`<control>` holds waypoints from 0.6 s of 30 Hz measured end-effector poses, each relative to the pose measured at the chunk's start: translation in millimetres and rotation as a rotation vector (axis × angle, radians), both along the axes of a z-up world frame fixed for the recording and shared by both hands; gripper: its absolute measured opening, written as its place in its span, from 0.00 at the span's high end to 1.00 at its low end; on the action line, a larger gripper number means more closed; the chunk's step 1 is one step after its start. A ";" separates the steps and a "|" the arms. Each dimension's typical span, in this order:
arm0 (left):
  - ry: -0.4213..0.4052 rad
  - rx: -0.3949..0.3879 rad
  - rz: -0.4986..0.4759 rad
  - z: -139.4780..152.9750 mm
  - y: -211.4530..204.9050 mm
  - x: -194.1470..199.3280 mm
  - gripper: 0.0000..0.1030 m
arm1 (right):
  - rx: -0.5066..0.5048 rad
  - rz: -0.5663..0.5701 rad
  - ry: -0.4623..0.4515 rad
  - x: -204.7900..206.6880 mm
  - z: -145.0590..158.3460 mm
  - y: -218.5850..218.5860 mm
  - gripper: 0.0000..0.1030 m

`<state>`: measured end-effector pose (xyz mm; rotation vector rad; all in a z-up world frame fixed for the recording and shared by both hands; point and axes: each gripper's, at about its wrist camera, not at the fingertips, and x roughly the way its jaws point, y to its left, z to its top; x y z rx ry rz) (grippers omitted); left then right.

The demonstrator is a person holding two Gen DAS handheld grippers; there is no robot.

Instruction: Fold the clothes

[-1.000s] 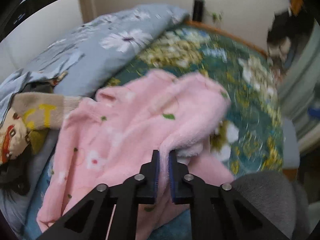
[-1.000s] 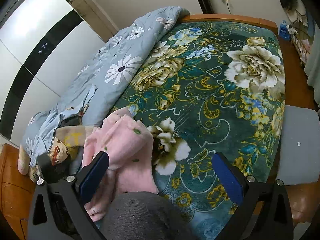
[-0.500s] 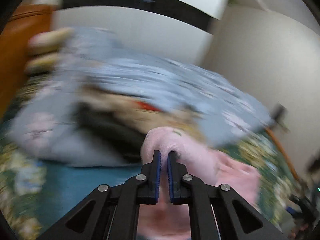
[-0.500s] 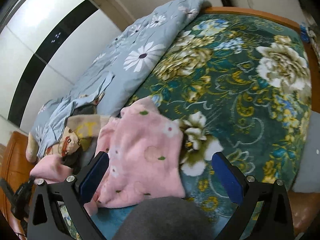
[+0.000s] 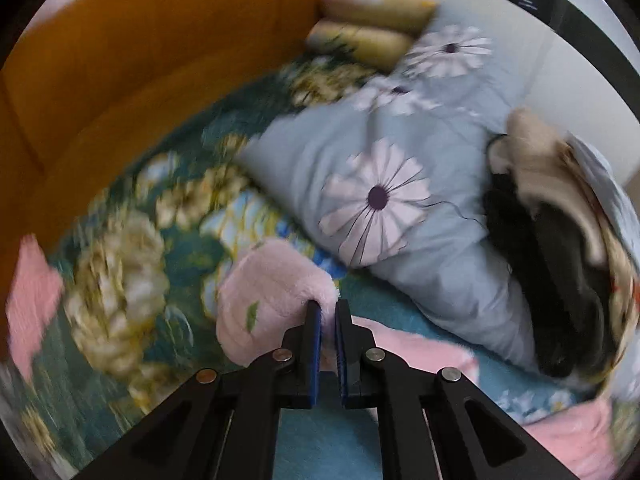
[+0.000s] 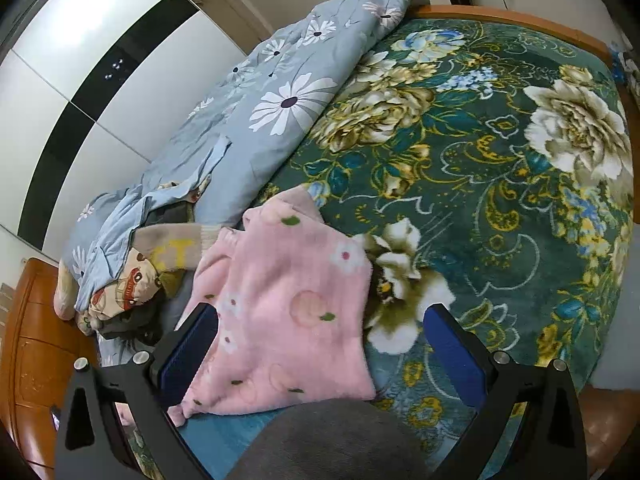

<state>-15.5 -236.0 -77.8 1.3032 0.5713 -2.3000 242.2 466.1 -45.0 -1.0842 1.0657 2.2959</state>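
Pinching a pink fleece garment (image 5: pixel 272 292), the left hand-held gripper (image 5: pixel 325 312) begins loosening mid-fold on the bed (image 6: pixel 500 184); right hand-held gripper (image 6: pixel 320 340) gapes empty, folding unfinished.

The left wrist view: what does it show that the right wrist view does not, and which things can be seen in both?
Only the left wrist view shows the left tongs pinching a fold of the pink fleece garment, their jaws opening slightly, and two rolled pillows by the headboard.

Only the right wrist view shows the right tongs wide open over the garment's spread body, and the white wardrobe.

Both show the garment, the blue daisy quilt and the green floral blanket.
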 end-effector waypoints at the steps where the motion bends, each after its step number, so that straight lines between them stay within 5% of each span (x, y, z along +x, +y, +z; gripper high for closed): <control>1: 0.002 0.020 -0.003 -0.5 -1.5 0.6 0.89 | 0.000 -0.010 -0.001 3.8 -0.3 2.1 0.00; 6: -0.062 -0.026 -0.057 11.7 17.5 -0.4 0.82 | -0.025 -0.065 -0.012 21.0 -9.6 16.6 0.00; 10: -0.020 -0.055 -0.247 39.2 88.0 1.5 0.58 | -0.040 -0.072 -0.021 26.3 -17.6 23.0 0.00; 15: -0.005 0.084 -0.742 34.3 285.3 -10.5 0.54 | -0.047 -0.068 -0.021 33.0 -22.9 29.8 0.00; 18: -0.013 0.104 -1.047 32.4 422.5 -7.8 0.54 | -0.039 -0.067 -0.022 40.9 -24.9 30.5 0.00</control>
